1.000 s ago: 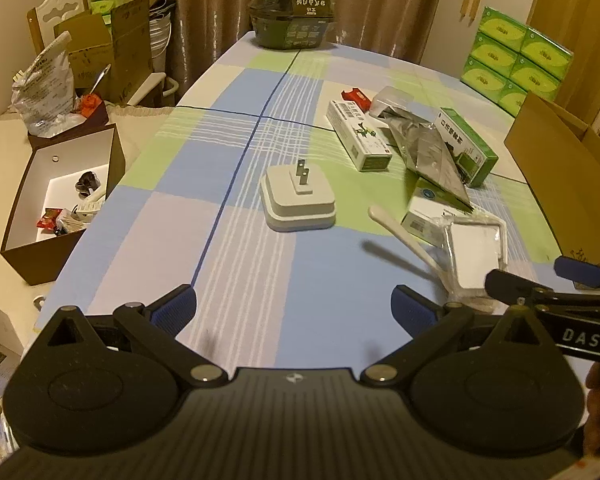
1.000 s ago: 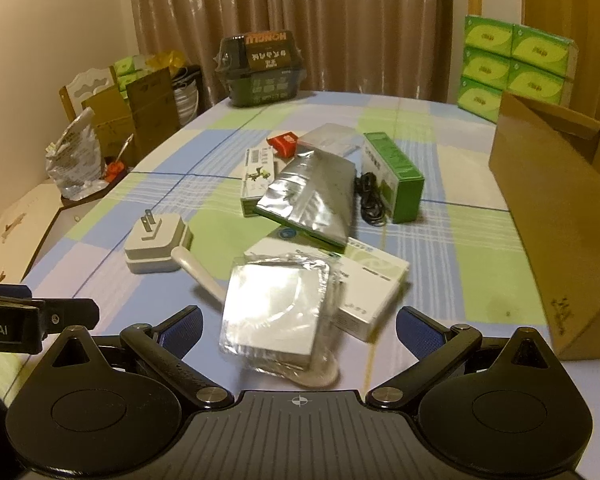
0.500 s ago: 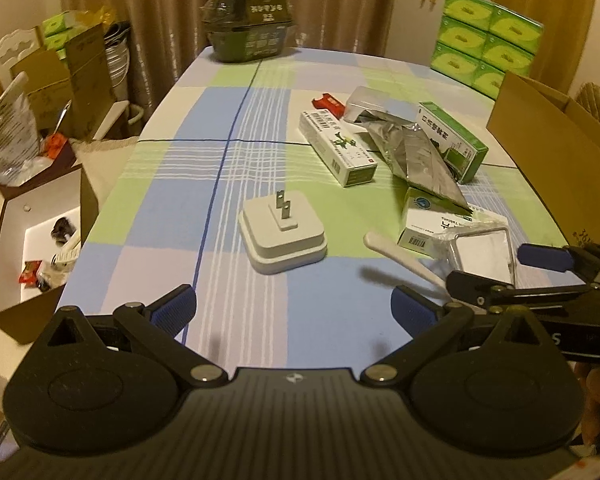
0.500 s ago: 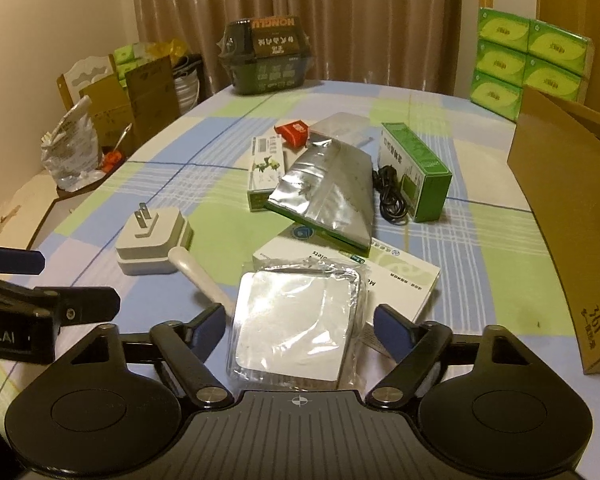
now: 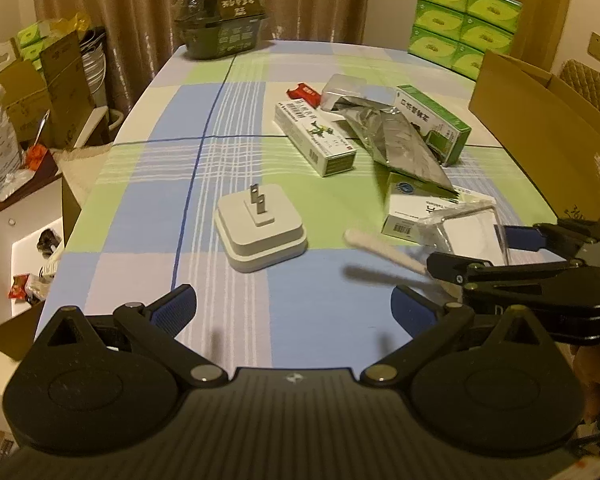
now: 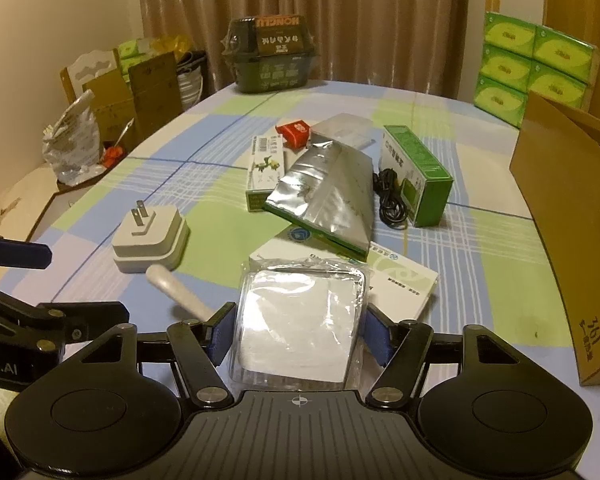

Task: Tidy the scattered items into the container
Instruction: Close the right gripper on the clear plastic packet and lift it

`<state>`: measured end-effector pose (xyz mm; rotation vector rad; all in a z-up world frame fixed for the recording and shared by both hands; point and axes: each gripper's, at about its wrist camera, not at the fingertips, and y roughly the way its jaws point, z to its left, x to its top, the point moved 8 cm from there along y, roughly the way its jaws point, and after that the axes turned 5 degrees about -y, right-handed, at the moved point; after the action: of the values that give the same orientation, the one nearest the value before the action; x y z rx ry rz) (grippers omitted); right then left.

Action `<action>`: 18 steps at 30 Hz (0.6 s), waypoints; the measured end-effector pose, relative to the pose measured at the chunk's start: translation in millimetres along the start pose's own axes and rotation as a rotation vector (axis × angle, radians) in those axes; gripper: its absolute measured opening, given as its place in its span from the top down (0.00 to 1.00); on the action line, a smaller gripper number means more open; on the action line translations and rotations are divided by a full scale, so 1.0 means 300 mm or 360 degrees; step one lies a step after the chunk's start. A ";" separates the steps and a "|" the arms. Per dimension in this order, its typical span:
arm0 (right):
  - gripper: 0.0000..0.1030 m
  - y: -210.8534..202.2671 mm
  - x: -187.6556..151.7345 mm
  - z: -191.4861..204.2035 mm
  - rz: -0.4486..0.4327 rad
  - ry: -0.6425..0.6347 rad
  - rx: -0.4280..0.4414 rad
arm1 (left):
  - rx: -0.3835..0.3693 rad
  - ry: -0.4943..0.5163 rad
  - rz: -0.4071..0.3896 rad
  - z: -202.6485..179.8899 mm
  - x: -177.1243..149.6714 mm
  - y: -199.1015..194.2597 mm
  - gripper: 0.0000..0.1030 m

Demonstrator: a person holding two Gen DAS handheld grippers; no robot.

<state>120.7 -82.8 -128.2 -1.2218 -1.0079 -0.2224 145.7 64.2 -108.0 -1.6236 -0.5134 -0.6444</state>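
Nearest on the desk (image 6: 480, 248), the right tongs (image 6: 300, 334) are closing on a clear packet (image 6: 300, 320) between their blue pads, which seem to touch its two sides. The left tongs (image 5: 294, 306) stand spread over bare cloth, holding nothing. Beyond lie a white plug (image 5: 260, 226), a foil bag (image 6: 328, 196), some boxes, and at the right the cardboard box (image 6: 568, 232).

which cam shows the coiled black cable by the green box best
The right wrist view: the coiled black cable lies in plain sight on the checked tablecloth, against the near side of the green cardboard box. In the left wrist view the silver foil pouch and the box hide it entirely.
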 end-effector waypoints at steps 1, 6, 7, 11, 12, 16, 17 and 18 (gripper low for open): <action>0.39 -0.008 0.001 -0.006 -0.0007 0.0002 -0.0001 | -0.0004 0.0021 -0.0006 -0.007 0.003 -0.002 0.01; 0.39 -0.071 0.006 -0.068 -0.0057 0.0007 -0.0031 | -0.0066 0.0147 -0.0034 -0.055 0.015 -0.010 0.01; 0.39 -0.085 0.006 -0.088 -0.0063 0.0013 -0.0045 | -0.0082 0.0186 -0.0034 -0.068 0.016 -0.008 0.01; 0.39 -0.126 -0.005 -0.173 -0.0071 0.0057 -0.0110 | -0.0170 0.0396 -0.0042 -0.145 0.012 -0.004 0.01; 0.39 -0.134 -0.011 -0.196 -0.0068 0.0070 -0.0126 | -0.0195 0.0449 -0.0042 -0.166 0.011 -0.002 0.01; 0.39 -0.156 -0.047 -0.264 -0.0046 0.0099 -0.0156 | -0.0310 0.0688 -0.0030 -0.263 -0.007 0.015 0.02; 0.39 -0.160 -0.058 -0.277 -0.0039 0.0106 -0.0161 | -0.0347 0.0742 -0.0020 -0.288 -0.012 0.023 0.04; 0.39 -0.163 -0.069 -0.288 -0.0030 0.0112 -0.0165 | -0.0380 0.0783 -0.0009 -0.309 -0.017 0.031 0.06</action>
<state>122.8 -182.5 -109.9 -1.2897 -0.9567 -0.3339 136.8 -28.6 -109.9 -1.6064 -0.0813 -1.1032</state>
